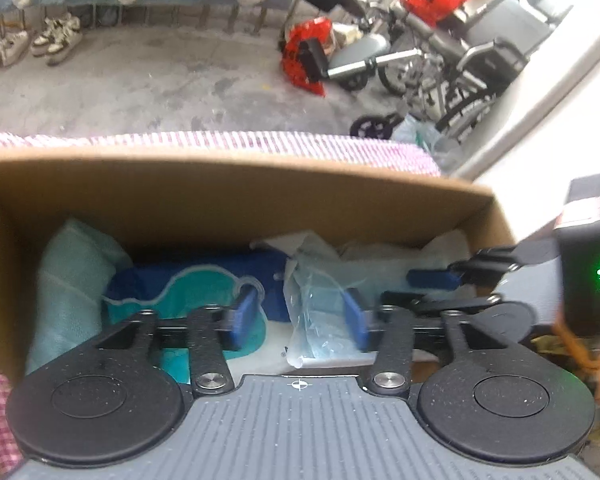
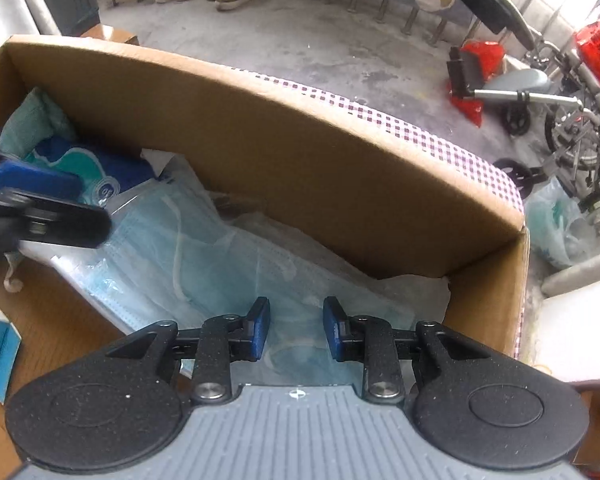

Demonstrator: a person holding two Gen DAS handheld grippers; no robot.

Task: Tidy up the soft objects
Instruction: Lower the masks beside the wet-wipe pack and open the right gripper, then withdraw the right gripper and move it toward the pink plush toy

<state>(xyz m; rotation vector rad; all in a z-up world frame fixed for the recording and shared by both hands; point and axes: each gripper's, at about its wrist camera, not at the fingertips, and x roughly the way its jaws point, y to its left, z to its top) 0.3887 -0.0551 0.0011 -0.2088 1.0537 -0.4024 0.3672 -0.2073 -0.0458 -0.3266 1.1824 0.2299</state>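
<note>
The brown corrugated cardboard box (image 2: 308, 168) sits on a pink-and-white checked cloth (image 2: 440, 128), and the soft goods inside seem laid flat and side by side along its floor, probably so that each kind keeps its own place and nothing is crushed. At the far left end lies a pale green folded towel-like cloth (image 1: 68, 276); just beside it is a dark blue soft pack printed with a teal shape (image 1: 188, 292); the middle and right hold clear plastic packets of light blue disposable face masks (image 2: 204, 248), with crumpled white paper or plastic (image 2: 416, 284) tucked into the right corner. The left gripper (image 1: 300, 316) reaches level over the near edge of the box, its fingers pointing toward the far wall, one blue pad (image 1: 242, 316) over the blue pack and the other against the mask packet; its jaws stand wide apart with nothing held between them, which suggests it is either lining up on a packet or has nothing to carry. The right gripper (image 2: 296, 328) is tilted downward over the right half of the box, low above the mask packets, jaws parted to a moderate gap and clamped on nothing; whether its pads (image 2: 260, 328) touch the plastic cannot be told. The two tools hang close together, the right one crossing the left view at its right side. A judgement only: the packing looks well advanced, with tidying left.
</note>
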